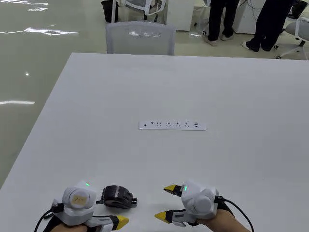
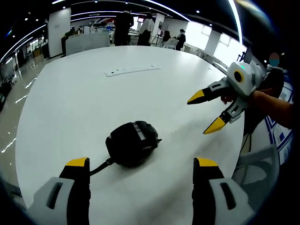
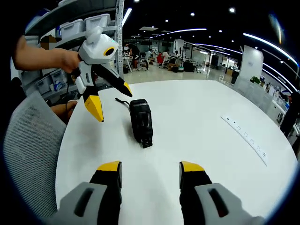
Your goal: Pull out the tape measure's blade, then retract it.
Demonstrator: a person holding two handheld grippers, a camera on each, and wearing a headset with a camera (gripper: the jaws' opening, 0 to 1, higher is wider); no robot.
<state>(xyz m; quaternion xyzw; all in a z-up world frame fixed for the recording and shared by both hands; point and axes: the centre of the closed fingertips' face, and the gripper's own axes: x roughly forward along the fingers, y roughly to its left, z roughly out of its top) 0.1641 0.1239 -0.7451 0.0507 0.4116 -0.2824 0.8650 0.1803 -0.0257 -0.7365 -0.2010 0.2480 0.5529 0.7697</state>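
White tabletop (image 1: 193, 87), open office beyond. Tape measure (image 1: 117, 196): black, blade in, lying at the near edge. My left gripper (image 3: 111, 101) just beside it, right gripper (image 1: 165, 202) near its other side. Both spread, holding nothing. Best: left pins the case, right pinches the blade tip squarely.

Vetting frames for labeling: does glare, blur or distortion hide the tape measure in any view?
No. Head view: glare streaks on the floor only, tape measure sharp. Left gripper view: fisheye bends the table edge, tape measure crisp. Right gripper view: same bending, bright ceiling lights, tape measure clear.
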